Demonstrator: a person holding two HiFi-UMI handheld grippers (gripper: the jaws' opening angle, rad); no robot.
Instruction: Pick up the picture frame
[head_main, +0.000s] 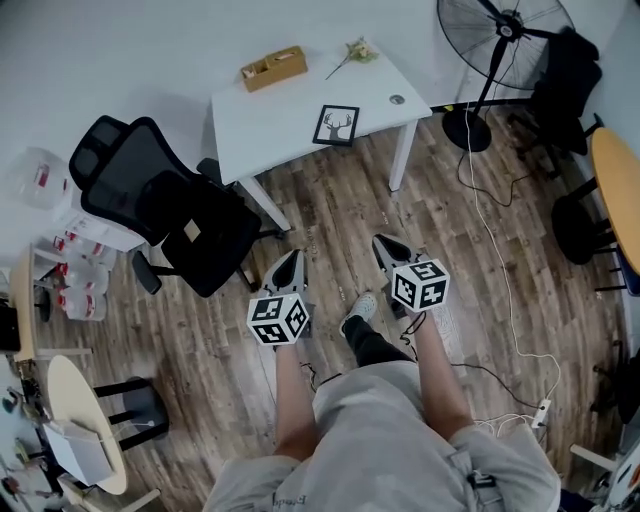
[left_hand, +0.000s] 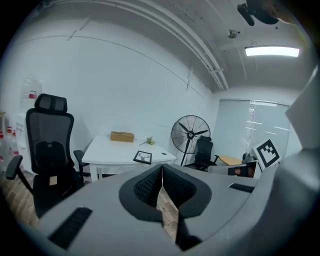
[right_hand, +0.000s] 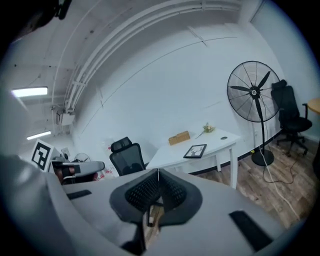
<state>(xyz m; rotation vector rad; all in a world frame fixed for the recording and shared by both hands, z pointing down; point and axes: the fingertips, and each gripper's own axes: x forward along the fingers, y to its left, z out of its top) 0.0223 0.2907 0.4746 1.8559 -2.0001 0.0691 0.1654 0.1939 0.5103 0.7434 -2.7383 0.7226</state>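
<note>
I hold the left claw (head_main: 292, 258) and right claw (head_main: 382, 243) closed tight, gripping nothing, aimed over the floor (head_main: 330, 215) at the desk (head_main: 265, 125), because the picture frame (head_main: 336, 125) lies flat at its near edge, well out of reach.

A black-framed deer picture (head_main: 336, 125) lies flat at the near edge of the white rectangular table (head_main: 250, 125). The left gripper (head_main: 293, 257) and right gripper (head_main: 383, 244) hover side by side over brown plank floor (head_main: 330, 215), well short of it. A black mesh office chair (head_main: 165, 205) stands left.
</note>
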